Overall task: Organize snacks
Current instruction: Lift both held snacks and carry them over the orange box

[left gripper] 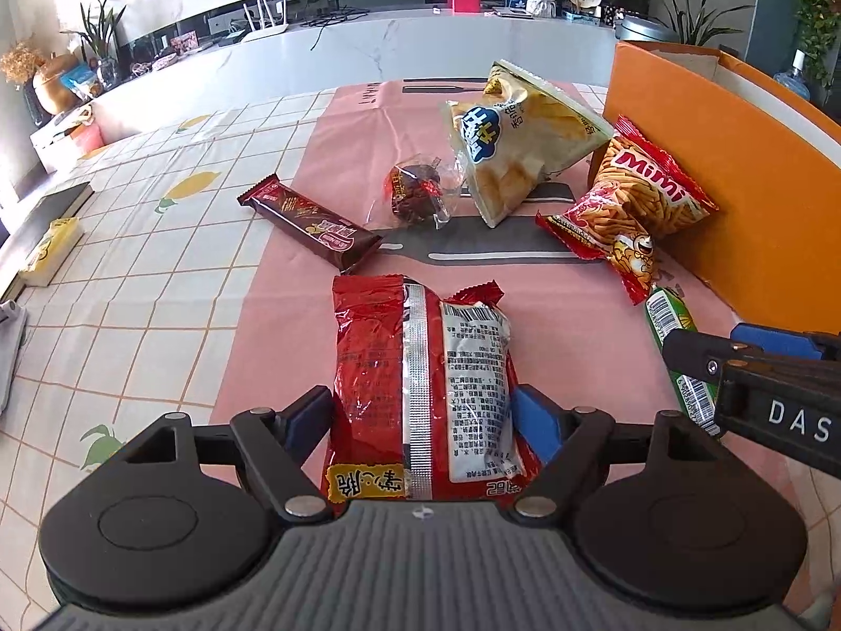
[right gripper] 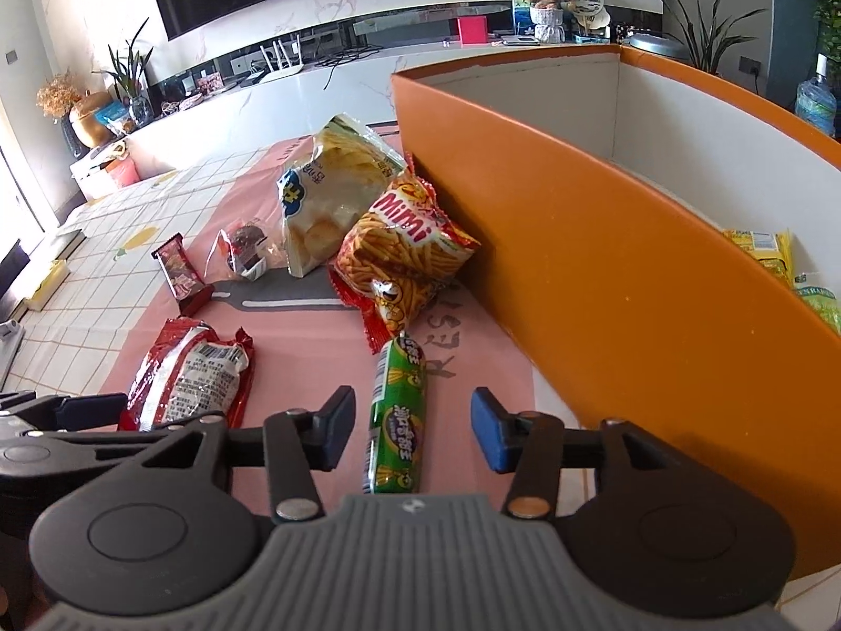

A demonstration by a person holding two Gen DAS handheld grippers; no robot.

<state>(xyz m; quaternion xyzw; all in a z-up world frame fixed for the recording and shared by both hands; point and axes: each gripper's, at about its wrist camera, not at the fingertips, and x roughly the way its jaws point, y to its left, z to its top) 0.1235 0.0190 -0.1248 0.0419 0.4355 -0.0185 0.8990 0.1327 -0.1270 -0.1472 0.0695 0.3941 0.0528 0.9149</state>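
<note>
Showing on the worktop: a white cloth (left gripper: 157, 284) gridded in thin orange lines with yellow lemon prints, overlaid by a pink mat (left gripper: 294, 315) bearing grey bands. Gleaming red and silver, a crinkled foil snack bag (left gripper: 420, 384) with a yellow label patch. Sitting nearby, a green tube-shaped snack pack (right gripper: 397, 410), a red "Mimi" bag (right gripper: 404, 242) printed with golden sticks, a dark brown bar wrapper (left gripper: 310, 221), and a tall orange box with white inside walls (right gripper: 604, 263).

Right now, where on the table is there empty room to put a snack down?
The checked cloth left of the chocolate bar is bare. It is crowded beside the orange box, where the Mimi bag and chip bag lean.
</note>
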